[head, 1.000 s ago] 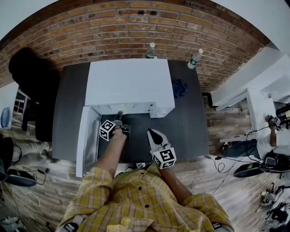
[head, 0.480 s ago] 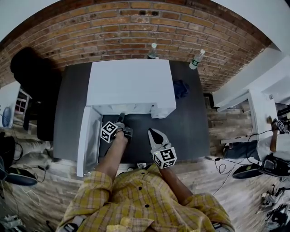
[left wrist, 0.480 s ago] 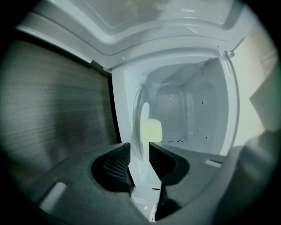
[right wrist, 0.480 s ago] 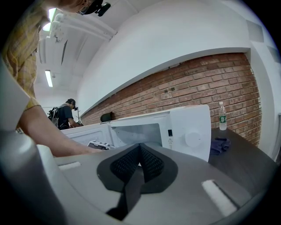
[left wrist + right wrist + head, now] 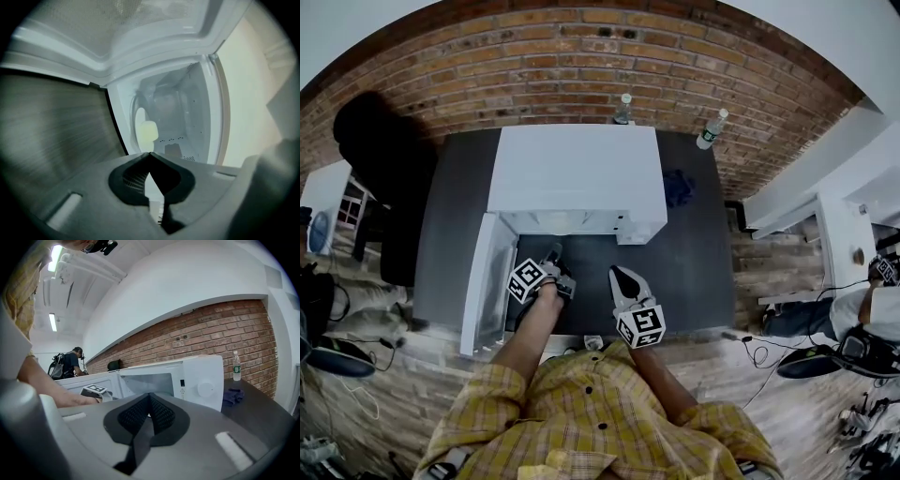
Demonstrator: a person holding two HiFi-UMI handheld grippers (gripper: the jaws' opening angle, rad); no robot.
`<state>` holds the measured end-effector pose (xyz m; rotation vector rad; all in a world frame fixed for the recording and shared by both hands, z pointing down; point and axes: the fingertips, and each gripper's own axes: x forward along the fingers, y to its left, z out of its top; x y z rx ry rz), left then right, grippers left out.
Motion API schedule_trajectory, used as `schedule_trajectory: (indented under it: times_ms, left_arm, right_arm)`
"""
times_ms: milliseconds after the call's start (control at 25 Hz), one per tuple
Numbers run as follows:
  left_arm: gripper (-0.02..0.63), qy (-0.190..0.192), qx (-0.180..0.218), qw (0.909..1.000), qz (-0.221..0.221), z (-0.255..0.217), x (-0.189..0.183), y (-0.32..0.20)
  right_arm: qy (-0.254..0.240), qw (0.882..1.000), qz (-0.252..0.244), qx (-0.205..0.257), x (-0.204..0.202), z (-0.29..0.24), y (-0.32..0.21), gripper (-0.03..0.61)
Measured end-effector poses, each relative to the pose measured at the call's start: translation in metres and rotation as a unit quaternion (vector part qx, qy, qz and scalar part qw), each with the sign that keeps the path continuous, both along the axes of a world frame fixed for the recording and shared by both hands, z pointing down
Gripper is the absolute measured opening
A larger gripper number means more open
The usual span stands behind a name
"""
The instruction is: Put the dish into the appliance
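The white microwave (image 5: 577,173) stands on the dark table (image 5: 694,272) with its door (image 5: 485,281) swung open to the left. My left gripper (image 5: 554,253) is just in front of the open cavity (image 5: 180,117), its jaws shut with nothing between them. Inside the cavity I see a pale round dish (image 5: 140,125) with a yellowish lump (image 5: 149,133) on it, well apart from the left gripper (image 5: 150,153). My right gripper (image 5: 622,277) hovers over the table to the right, also shut and empty. From the right gripper (image 5: 150,395) view, the microwave (image 5: 199,378) front and the left gripper's marker cube (image 5: 93,391) show.
Two water bottles (image 5: 624,107) (image 5: 710,127) stand at the table's back edge by the brick wall. A dark blue cloth (image 5: 677,186) lies right of the microwave. A black chair (image 5: 380,159) is at the left. Another person (image 5: 70,364) stands far off.
The left gripper has drawn back a little from the microwave's opening toward me. The right gripper has barely moved.
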<state>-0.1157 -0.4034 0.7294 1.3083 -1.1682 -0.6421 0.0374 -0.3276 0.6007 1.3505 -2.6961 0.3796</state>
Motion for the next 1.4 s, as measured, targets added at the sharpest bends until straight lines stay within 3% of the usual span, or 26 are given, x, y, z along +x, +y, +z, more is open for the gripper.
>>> schedule_trajectory:
  times_ms: [200,400,720,840,1000,1200,1400]
  left_arm:
    - [0.000,-0.013,0.026,0.9994,0.021,-0.014,0.003,0.022]
    - [-0.002,-0.066,0.059,0.9940,0.064,-0.040,0.013,0.044]
    - [-0.003,-0.186,0.120,0.9682,0.117,-0.075,0.020,0.086]
    - [-0.003,-0.249,0.145,0.9492,0.126,-0.087,0.019,0.101]
    - [-0.003,-0.337,0.187,0.9123,0.138,-0.104,0.018,0.118]
    - [-0.003,-0.410,0.223,0.8737,0.138,-0.121,0.017,0.134]
    - [-0.003,-0.459,0.250,0.8409,0.142,-0.135,0.022,0.148]
  right_arm:
    - [0.004,1.000,0.003,0.001,-0.003,0.000,0.008,-0.005]
    - [0.000,1.000,-0.001,0.000,-0.006,-0.004,0.020,-0.005]
    - [-0.015,1.000,-0.003,-0.003,-0.012,-0.007,0.042,-0.005]
    - [-0.024,1.000,-0.004,-0.007,-0.013,-0.008,0.050,-0.005]
    - [-0.022,1.000,-0.005,-0.005,-0.012,-0.009,0.059,-0.005]
    - [-0.021,1.000,0.003,-0.006,-0.006,-0.010,0.065,-0.005]
    - [-0.019,1.000,0.011,-0.005,-0.002,-0.007,0.072,-0.006]
